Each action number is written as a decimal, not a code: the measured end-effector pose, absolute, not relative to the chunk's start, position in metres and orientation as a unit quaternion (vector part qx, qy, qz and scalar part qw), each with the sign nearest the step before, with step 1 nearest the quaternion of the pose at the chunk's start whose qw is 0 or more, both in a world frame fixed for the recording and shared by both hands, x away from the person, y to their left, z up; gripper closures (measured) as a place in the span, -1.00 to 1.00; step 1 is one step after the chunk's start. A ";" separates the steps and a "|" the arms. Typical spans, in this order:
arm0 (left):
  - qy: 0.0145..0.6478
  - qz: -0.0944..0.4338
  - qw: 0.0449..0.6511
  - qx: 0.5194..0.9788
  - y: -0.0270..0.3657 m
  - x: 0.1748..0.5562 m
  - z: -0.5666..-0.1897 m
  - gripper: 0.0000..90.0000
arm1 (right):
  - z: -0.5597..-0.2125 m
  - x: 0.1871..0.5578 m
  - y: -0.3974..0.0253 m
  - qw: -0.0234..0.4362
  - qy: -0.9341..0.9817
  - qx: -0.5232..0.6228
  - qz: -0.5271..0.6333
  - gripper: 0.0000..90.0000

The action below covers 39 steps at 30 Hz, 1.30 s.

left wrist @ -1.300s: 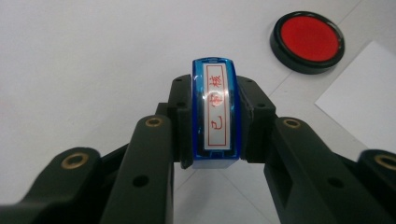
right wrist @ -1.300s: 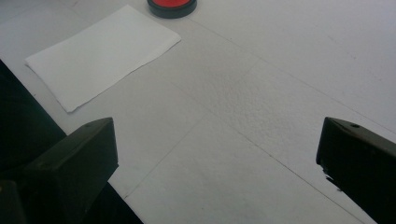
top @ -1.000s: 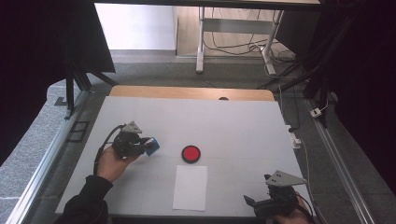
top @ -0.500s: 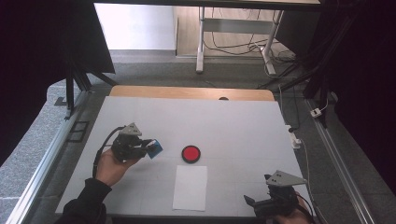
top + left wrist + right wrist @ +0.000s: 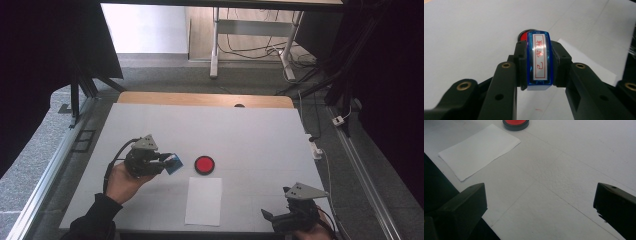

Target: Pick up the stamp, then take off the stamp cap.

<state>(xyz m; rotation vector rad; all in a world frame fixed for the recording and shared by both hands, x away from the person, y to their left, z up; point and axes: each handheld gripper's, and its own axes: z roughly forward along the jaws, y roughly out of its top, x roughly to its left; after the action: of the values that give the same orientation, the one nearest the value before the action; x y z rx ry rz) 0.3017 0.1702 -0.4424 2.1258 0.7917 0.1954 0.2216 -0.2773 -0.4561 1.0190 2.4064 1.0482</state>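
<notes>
My left gripper (image 5: pixel 169 162) is shut on a blue stamp (image 5: pixel 174 163) with a white label in red characters (image 5: pixel 539 60), held just left of the round red ink pad (image 5: pixel 204 164). The ink pad peeks out behind the stamp (image 5: pixel 524 36) in the left gripper view. A white sheet of paper (image 5: pixel 204 200) lies flat in front of the pad, also seen in the right gripper view (image 5: pixel 479 150). My right gripper (image 5: pixel 272 218) rests at the table's near right edge, jaws wide open and empty (image 5: pixel 541 202). The ink pad (image 5: pixel 515 123) lies beyond it.
The white table (image 5: pixel 250 135) has a wooden strip along its far edge. A metal rail (image 5: pixel 47 175) runs down the left side and another at the right. A power strip and cables (image 5: pixel 316 147) hang off the right edge.
The left gripper has carried the stamp slightly right and down, closer to the ink pad. The right gripper has stayed put.
</notes>
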 end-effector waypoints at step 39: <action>0.237 0.030 0.453 0.859 0.132 0.278 -0.430 0.55 | -0.454 0.223 -0.279 0.156 0.840 0.358 0.376 -1.00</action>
<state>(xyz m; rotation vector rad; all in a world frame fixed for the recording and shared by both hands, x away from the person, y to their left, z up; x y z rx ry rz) 0.2776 0.1318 -0.4304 2.1217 0.5859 0.0744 0.2225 -0.2788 -0.4545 1.0260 2.4061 1.0773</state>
